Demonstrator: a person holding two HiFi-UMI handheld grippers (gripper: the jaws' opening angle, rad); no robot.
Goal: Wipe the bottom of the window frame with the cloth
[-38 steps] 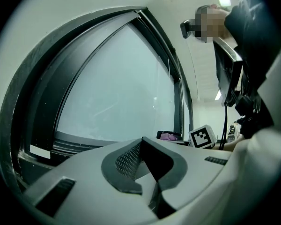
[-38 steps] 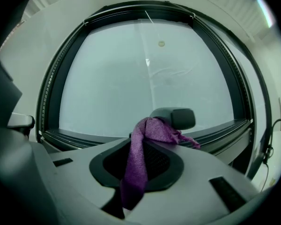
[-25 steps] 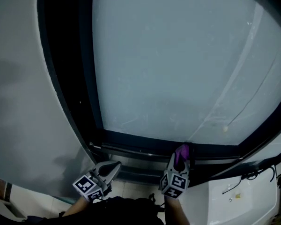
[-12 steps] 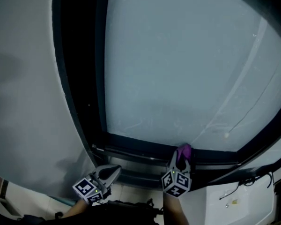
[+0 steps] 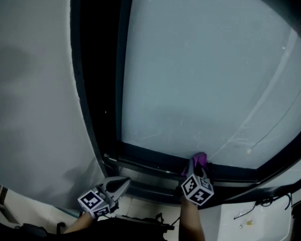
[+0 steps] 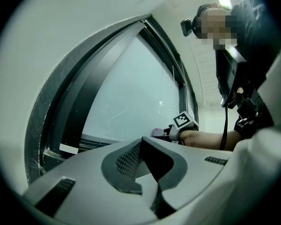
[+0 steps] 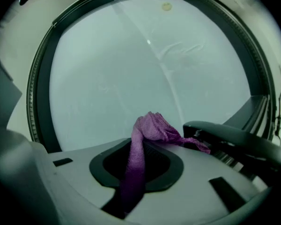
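A purple cloth (image 5: pixel 199 159) is pressed against the dark bottom rail of the window frame (image 5: pixel 150 160), with my right gripper (image 5: pixel 194 173) shut on it. In the right gripper view the cloth (image 7: pixel 149 128) bunches up between the jaws against the glass (image 7: pixel 145 64), next to the dark rail (image 7: pixel 234 142). My left gripper (image 5: pixel 119 185) hangs shut and empty below the frame's lower left corner, away from the cloth. In the left gripper view its jaws (image 6: pixel 141 146) meet, and the right gripper (image 6: pixel 182 124) and cloth (image 6: pixel 157 132) show beyond them.
A grey wall (image 5: pixel 30 109) runs along the left of the dark upright frame (image 5: pixel 98 84). A white ledge with a cable (image 5: pixel 256 212) lies at the lower right. The person holding the grippers (image 6: pixel 239 78) stands close at the right of the left gripper view.
The head view has swung, so the window sits further right in the picture. The right gripper's marker cube has turned and the cloth stays on the bottom rail. The left gripper has hardly moved.
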